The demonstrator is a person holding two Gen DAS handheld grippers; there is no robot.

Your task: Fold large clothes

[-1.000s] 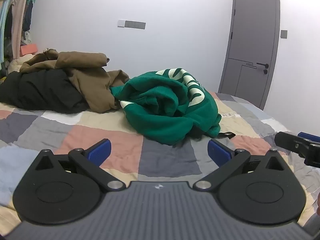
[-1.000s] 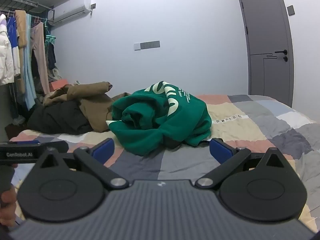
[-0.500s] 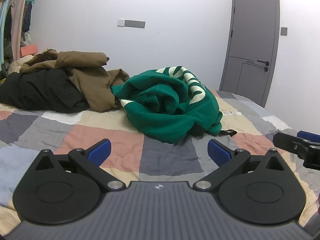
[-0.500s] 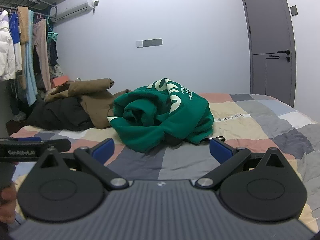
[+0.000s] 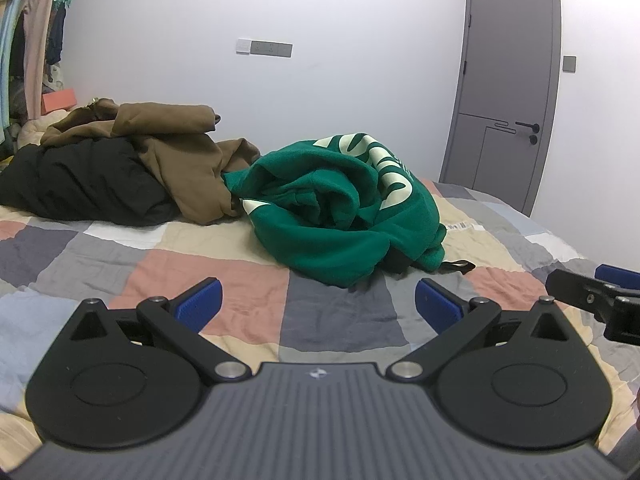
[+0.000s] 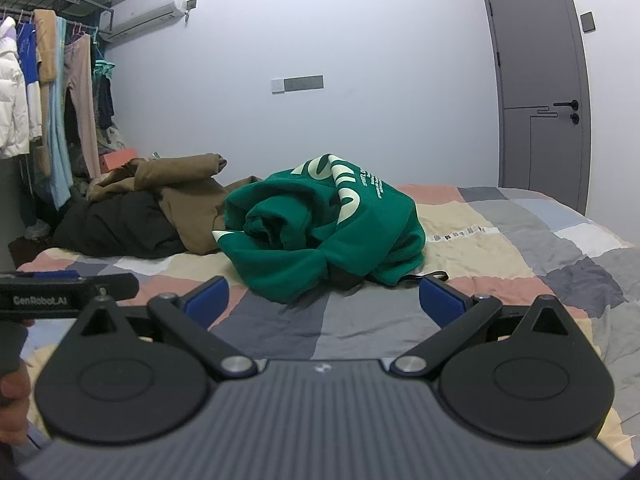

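Note:
A crumpled green sweatshirt (image 5: 344, 212) with pale lettering lies in a heap on the patchwork bedspread (image 5: 224, 292); it also shows in the right wrist view (image 6: 324, 224). My left gripper (image 5: 318, 304) is open and empty, held low over the bed just short of the sweatshirt. My right gripper (image 6: 324, 300) is open and empty too, at a similar distance from it. The right gripper's tip shows at the right edge of the left wrist view (image 5: 592, 296).
A brown garment (image 5: 172, 148) and a black one (image 5: 80, 180) are piled behind and left of the sweatshirt. A clothes rack (image 6: 44, 92) stands at the left. A grey door (image 6: 540, 92) is at the right, behind the bed.
Both grippers have tilted slightly upward, so the sweatshirt sits a little lower in each view. Both stay open and nothing has been taken hold of.

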